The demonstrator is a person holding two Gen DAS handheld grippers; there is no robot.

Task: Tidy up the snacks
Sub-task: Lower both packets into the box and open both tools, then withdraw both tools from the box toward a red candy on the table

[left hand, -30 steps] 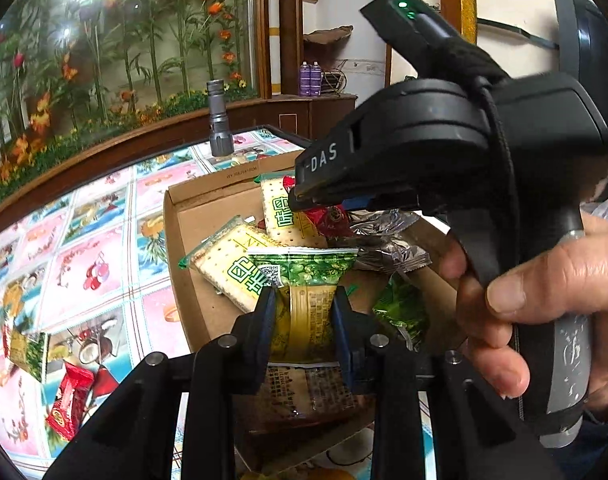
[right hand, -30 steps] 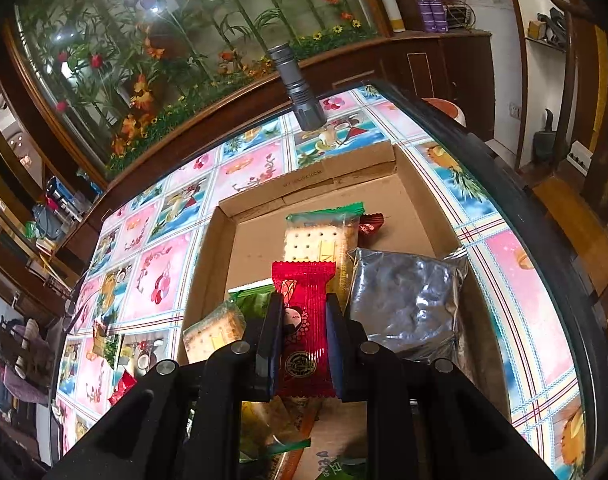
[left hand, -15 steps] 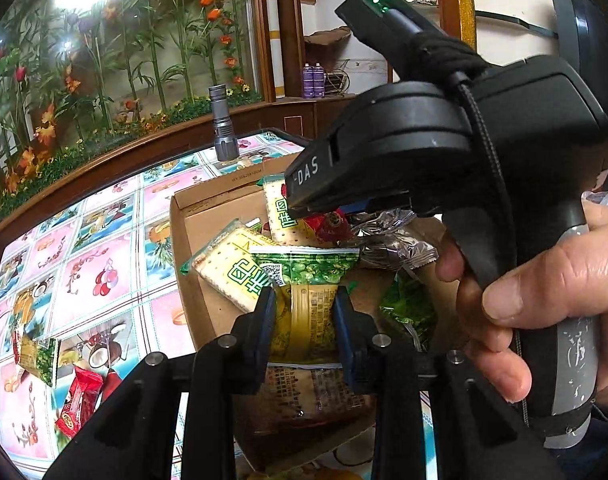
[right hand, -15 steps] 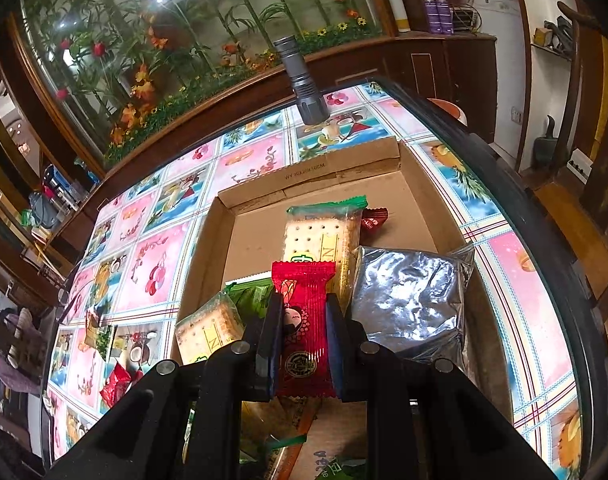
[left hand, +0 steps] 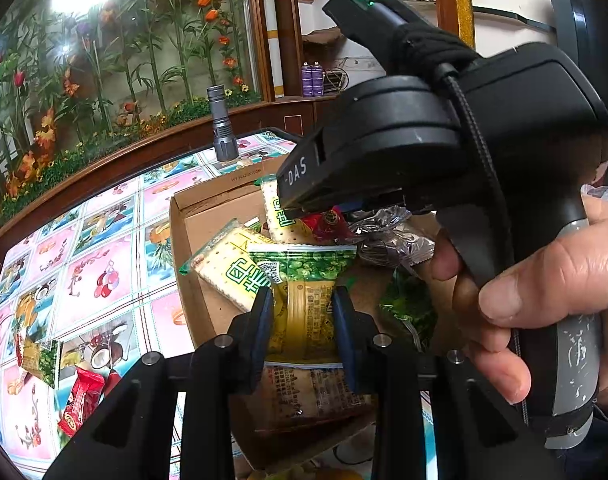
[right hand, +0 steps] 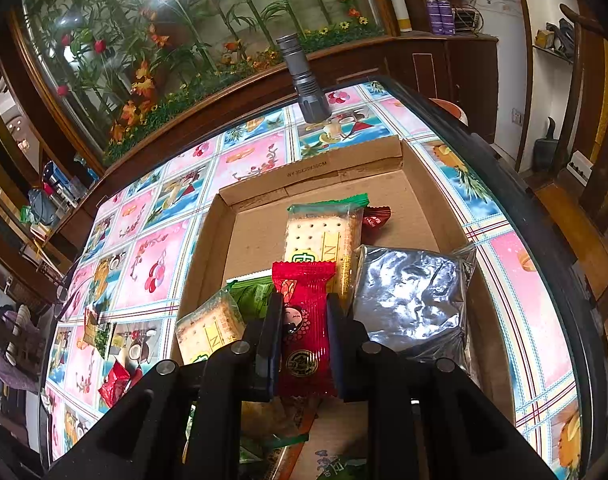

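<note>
left gripper (left hand: 302,320): jaws clamp green-yellow packet (left hand: 304,280), long axis forward, above cardboard box (left hand: 192,288)
right gripper (right hand: 302,344): jaws clamp red packet (right hand: 304,320), likewise

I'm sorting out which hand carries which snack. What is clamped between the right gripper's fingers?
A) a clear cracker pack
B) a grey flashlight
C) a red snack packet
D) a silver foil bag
C: in the right wrist view the right gripper has its pads pressed on both sides of the red snack packet, held over the cardboard box; the silver foil bag lies in the box beside it.
</note>
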